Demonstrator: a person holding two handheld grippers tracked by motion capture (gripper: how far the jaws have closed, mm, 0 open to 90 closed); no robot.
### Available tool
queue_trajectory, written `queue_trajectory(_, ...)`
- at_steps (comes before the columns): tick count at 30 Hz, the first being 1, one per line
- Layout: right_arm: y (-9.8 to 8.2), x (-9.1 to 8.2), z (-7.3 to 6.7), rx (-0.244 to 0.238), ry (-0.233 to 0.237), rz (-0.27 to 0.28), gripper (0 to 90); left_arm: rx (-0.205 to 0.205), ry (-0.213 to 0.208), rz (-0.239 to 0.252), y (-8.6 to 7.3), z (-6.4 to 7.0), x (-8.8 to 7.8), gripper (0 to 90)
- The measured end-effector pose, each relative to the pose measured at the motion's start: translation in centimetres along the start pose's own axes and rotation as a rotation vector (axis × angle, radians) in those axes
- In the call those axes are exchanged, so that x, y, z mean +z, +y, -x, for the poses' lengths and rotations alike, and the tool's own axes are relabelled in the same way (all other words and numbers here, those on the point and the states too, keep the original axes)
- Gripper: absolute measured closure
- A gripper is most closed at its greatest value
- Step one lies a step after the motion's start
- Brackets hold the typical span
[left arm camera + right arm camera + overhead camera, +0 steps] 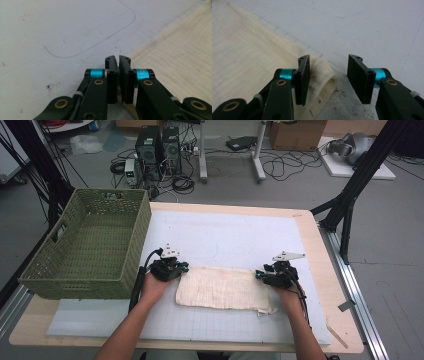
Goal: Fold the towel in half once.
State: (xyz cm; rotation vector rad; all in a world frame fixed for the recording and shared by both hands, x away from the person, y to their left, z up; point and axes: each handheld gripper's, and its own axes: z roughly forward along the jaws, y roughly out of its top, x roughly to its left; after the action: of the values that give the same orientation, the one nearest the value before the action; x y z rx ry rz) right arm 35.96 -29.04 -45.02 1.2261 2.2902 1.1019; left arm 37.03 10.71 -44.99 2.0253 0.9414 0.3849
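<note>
**Cloth at both grippers, left corner pinched**

Cloth (222, 288), cream-coloured and folded into a long band, lies flat on the white gridded mat (235, 240) near the front of the table (320, 245), its long side running left to right. I see the left gripper (176, 268) at the band's left end. In the left gripper view its jaws stand pressed together, with a thin strip of the fabric's edge (175, 55) caught between them low down. The right gripper (262, 275) sits at the band's right end. In the right gripper view its jaws stand apart; the rolled corner of the fabric (322, 72) lies in the gap, touching the left pad (303, 75), while the right pad (359, 77) stays clear of it. A green woven basket (87, 242) stands at the table's left edge, just beside my left hand (152, 287).
</note>
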Motion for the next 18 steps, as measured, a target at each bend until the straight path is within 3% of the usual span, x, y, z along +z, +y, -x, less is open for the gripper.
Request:
queue_trajectory(1, 0.0, 0.0, 0.0, 0.000, 0.003, 0.000, 64.4, -0.009, 0.002, 0.005, -0.1, 0.0, 0.0, 85.7)
queue_trajectory(2, 0.0, -0.1, 0.2, 0.002, 0.052, -0.005, 81.0, -0.015, 0.008, 0.008, -0.1, 0.0, -0.1, 85.8)
queue_trajectory(3, 0.1, -0.1, 0.1, 0.000, 0.069, -0.008, 83.4, -0.016, 0.019, 0.015, -0.1, -0.1, -0.1, 85.8)
queue_trajectory(4, 0.2, -0.1, -0.1, -0.029, 0.058, -0.010, 84.6, -0.022, 0.031, 0.031, 0.0, -0.1, -0.2, 85.9)
queue_trajectory(8, 0.8, 0.2, -0.8, -0.089, -0.022, 0.026, 85.5, -0.050, 0.090, 0.099, 0.4, -0.4, -0.5, 86.1)
queue_trajectory(12, 1.9, 0.8, -1.1, -0.094, -0.069, 0.069, 85.3, -0.064, 0.152, 0.113, 0.8, -0.8, -0.3, 86.1)
queue_trajectory(14, 2.6, 1.1, -1.0, -0.099, -0.073, 0.055, 82.0, -0.098, 0.143, 0.114, 0.9, -1.1, -0.2, 85.9)
queue_trajectory(15, 2.8, 1.2, -1.1, -0.111, -0.094, 0.058, 74.1, -0.106, 0.137, 0.117, 0.9, -1.1, -0.2, 84.0)
queue_trajectory(16, 2.9, 1.1, -1.1, -0.098, -0.100, 0.066, 68.4, -0.113, 0.123, 0.121, 0.8, -1.1, -0.3, 76.2)
queue_trajectory(17, 2.9, 0.9, -1.1, -0.090, -0.103, 0.076, 62.2, -0.130, 0.109, 0.123, 0.9, -1.1, -0.5, 59.5)
queue_trajectory(18, 2.8, 0.6, -1.0, -0.078, -0.107, 0.084, 56.4, -0.134, 0.091, 0.131, 0.9, -1.2, -0.8, 49.5)
